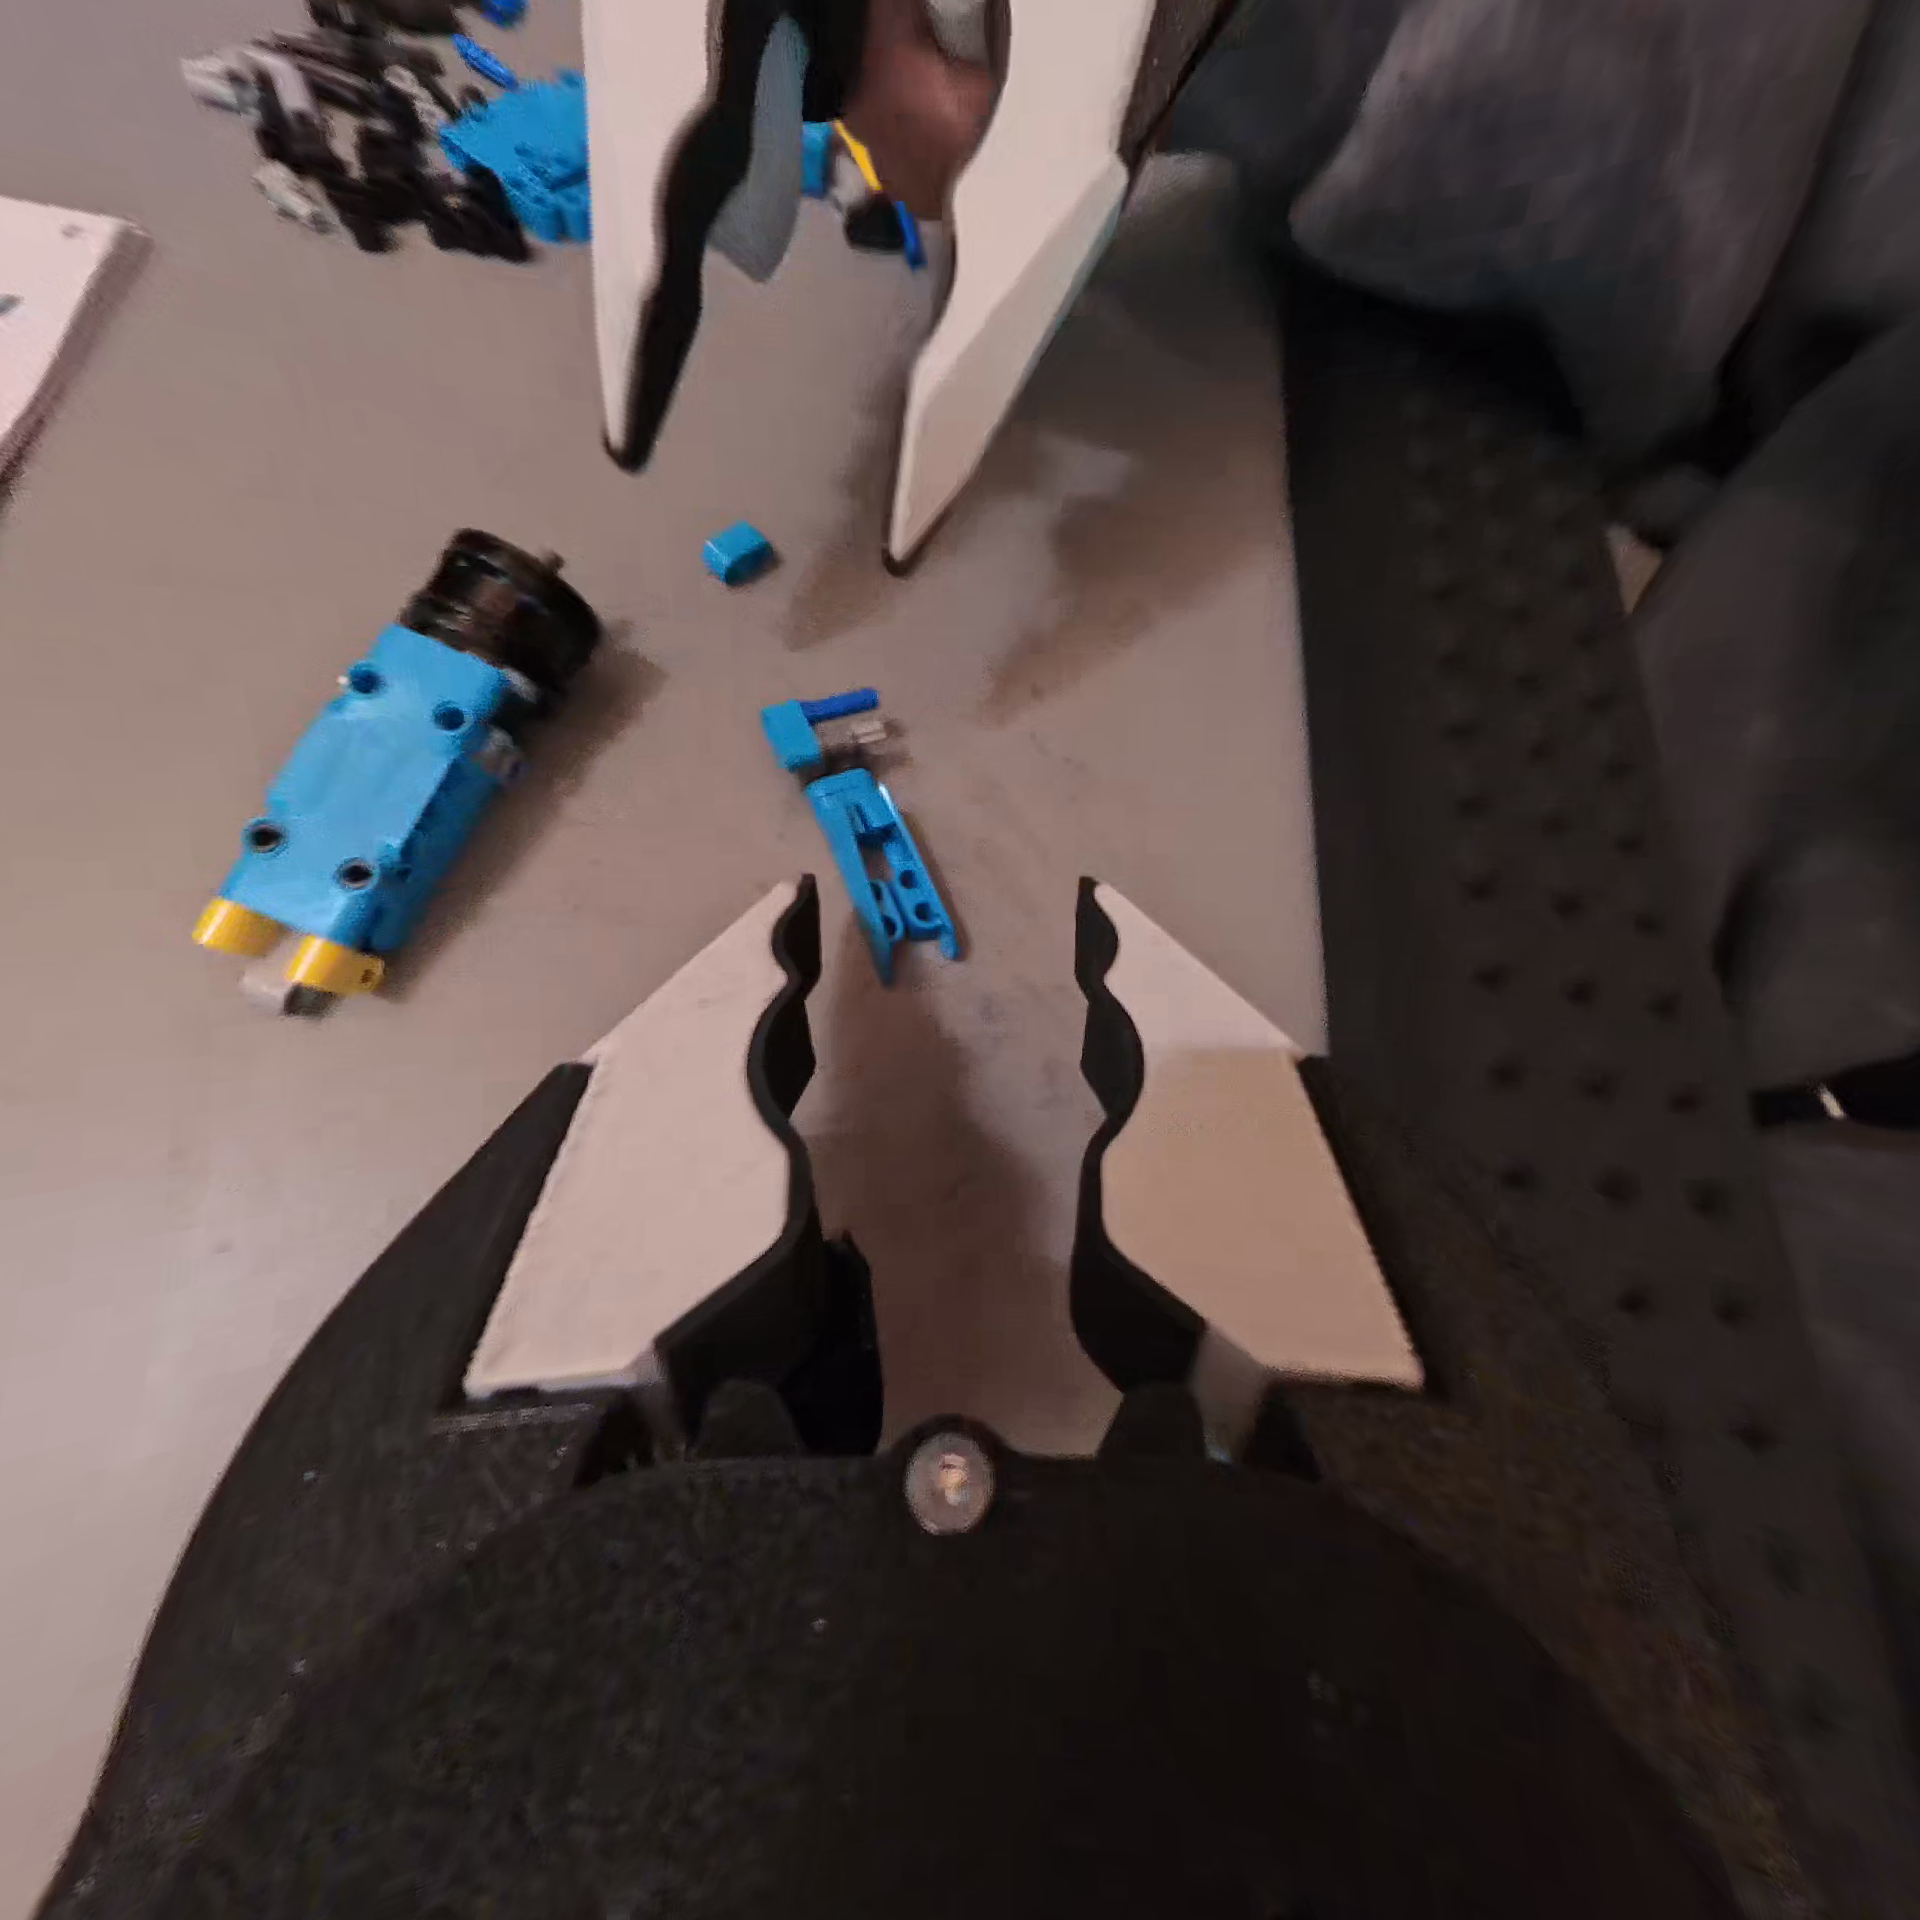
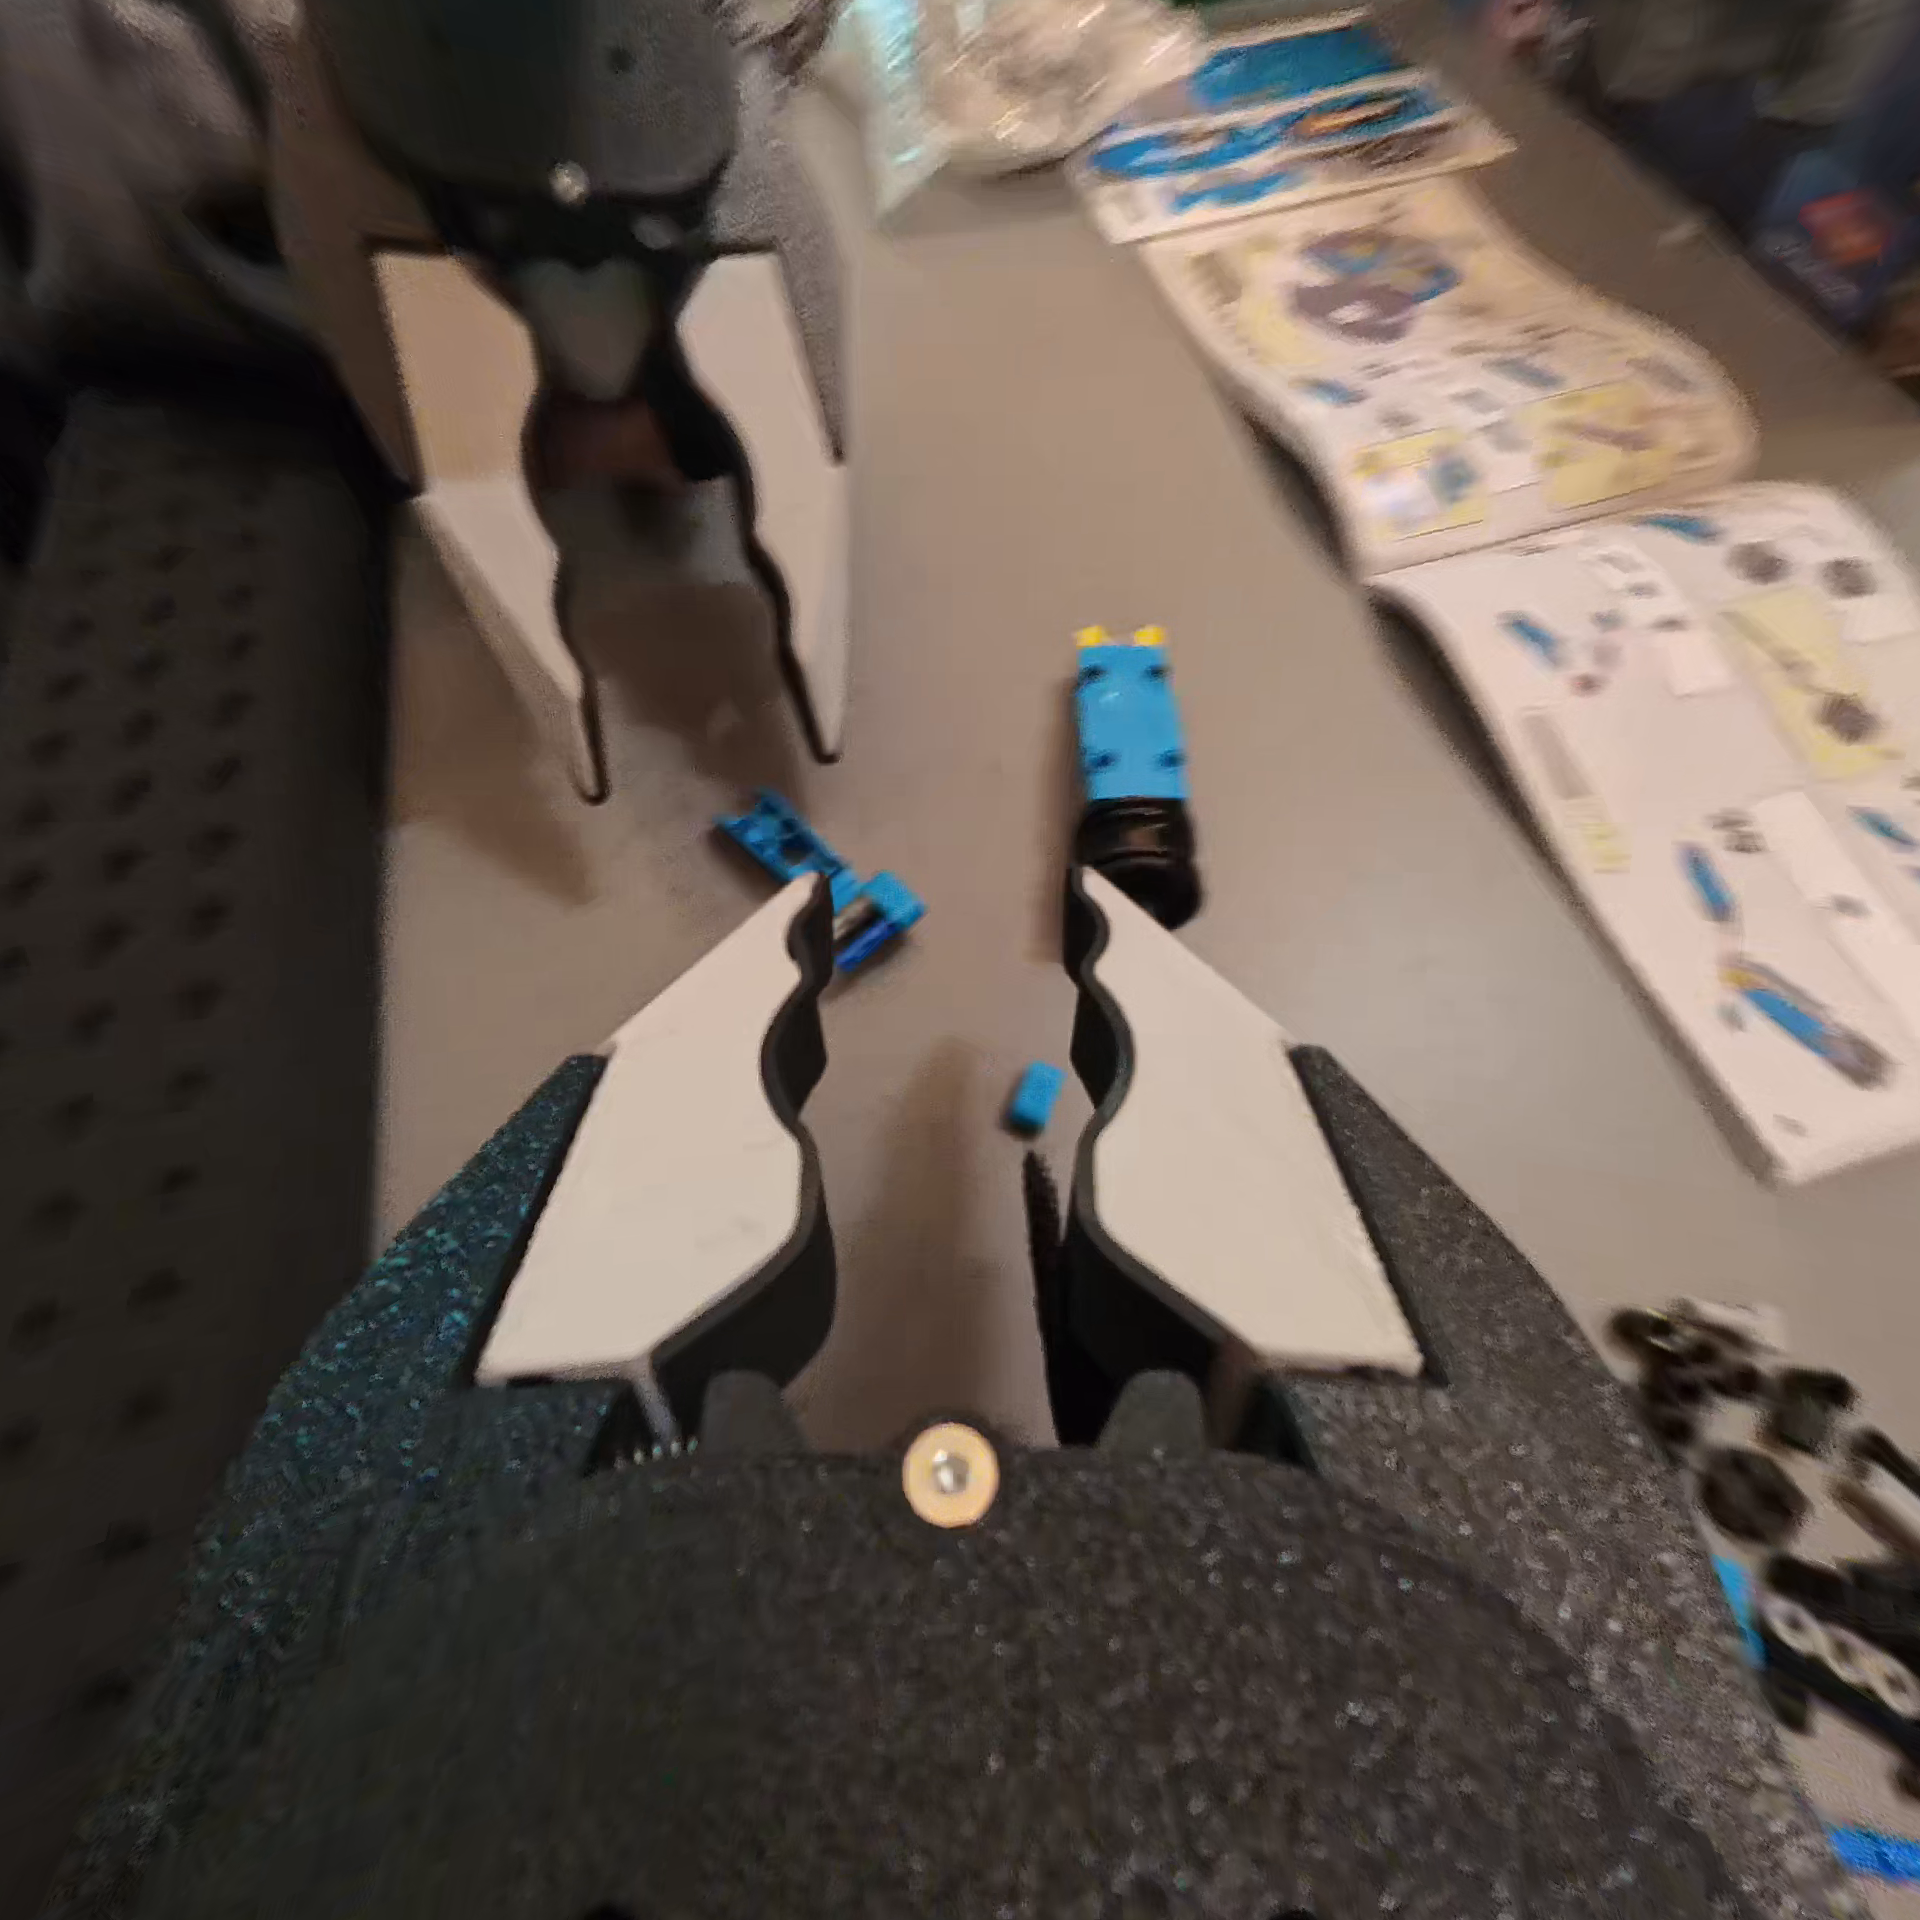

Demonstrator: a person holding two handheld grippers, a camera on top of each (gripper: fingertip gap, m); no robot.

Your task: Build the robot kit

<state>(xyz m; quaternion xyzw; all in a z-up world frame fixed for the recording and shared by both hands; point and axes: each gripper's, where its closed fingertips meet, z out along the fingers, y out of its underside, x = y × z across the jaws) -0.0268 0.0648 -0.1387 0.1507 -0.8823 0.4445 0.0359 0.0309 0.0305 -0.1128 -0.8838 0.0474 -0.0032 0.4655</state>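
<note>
My left gripper [image 1: 943, 891] is open and empty above the grey table, with a small blue brick assembly [image 1: 857, 821] lying just ahead between its fingertips. A larger blue block with a black wheel and yellow ends [image 1: 400, 774] lies to its left. A tiny blue brick [image 1: 738, 554] lies farther ahead. My right gripper [image 2: 948, 888] is open and empty; the tiny blue brick [image 2: 1035, 1096] lies between its fingers, the small assembly [image 2: 821, 878] by its left fingertip, the larger block [image 2: 1127, 748] ahead. Each gripper faces the other: the right [image 1: 764, 514], the left [image 2: 707, 774].
A pile of black and blue parts [image 1: 395, 156] lies at the far side and also shows in the right wrist view [image 2: 1787, 1507]. Open instruction booklets [image 2: 1558, 540] lie to the right. A white booklet edge [image 1: 52, 312] is at left. A dark perforated chair back [image 1: 1507, 831] borders the table.
</note>
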